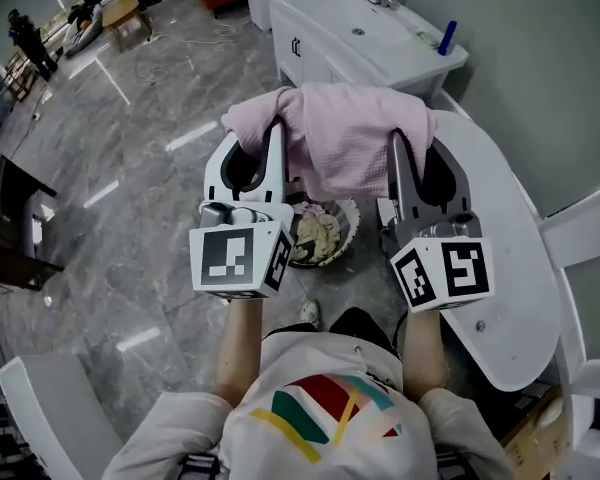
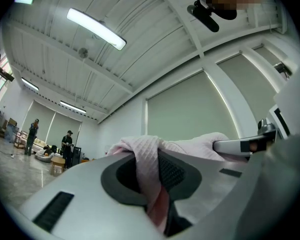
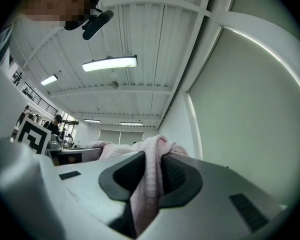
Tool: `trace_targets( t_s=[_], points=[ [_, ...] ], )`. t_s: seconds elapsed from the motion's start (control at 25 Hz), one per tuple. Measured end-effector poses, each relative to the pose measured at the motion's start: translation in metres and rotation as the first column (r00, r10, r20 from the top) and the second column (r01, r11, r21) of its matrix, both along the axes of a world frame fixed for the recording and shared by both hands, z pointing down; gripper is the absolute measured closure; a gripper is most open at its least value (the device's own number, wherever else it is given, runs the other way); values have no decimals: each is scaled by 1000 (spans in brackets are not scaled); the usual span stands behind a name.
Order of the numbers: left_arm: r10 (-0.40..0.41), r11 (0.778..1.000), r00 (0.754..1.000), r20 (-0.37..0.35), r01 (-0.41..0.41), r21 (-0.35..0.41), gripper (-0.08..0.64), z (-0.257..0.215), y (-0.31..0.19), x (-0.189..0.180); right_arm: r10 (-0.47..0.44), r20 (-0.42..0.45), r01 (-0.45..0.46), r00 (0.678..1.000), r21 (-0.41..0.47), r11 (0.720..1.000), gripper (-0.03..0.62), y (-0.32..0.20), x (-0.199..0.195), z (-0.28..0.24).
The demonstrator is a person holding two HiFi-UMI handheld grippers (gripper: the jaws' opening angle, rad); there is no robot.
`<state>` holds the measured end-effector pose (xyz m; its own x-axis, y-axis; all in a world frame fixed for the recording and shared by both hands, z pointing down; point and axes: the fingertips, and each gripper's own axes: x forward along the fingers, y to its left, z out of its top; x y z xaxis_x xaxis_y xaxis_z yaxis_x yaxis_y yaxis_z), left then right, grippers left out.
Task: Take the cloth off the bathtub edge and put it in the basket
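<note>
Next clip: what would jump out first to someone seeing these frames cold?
A pink cloth hangs spread across the middle of the head view, clamped at one side by the left gripper and at the other by the right gripper. Just below it on the grey floor sits a basket holding pale crumpled fabric, with the white bathtub curving along the right.

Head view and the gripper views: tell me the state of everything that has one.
Left gripper: shut on the pink cloth.
Right gripper: shut on the pink cloth.
The pink cloth: held up, slung between the two, not in the basket.
The basket: upright on the floor, pale crumpled stuff inside.
</note>
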<state>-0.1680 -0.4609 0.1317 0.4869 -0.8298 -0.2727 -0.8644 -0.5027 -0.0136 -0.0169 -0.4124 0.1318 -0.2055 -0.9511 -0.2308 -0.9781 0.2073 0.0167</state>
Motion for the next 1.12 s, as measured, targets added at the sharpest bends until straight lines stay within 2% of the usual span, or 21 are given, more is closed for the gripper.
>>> trace_targets(
  t_s=[0.24,0.4,0.56,0.92,1.12],
  points=[
    [-69,997,997,41,70,-36,497,18,-33,0,-46,54,49,997,-54,997,506,-41,2,23],
    [-158,986,983,88,162,-41,498,28,-48,-5,-104,74,110,992,-86,990,506,-62,-8,39],
    [-209,976,974,93,213,-38,497,25,-55,-14,-168,80,175,983,-95,980,506,-75,-16,37],
    [-272,961,954,123,276,-17,497,24,-58,-25,-236,72,243,969,-101,965,503,-93,-27,38],
    [-276,957,952,131,285,-54,497,42,-65,-29,-239,48,243,970,-127,962,502,-99,-30,50]
  ],
)
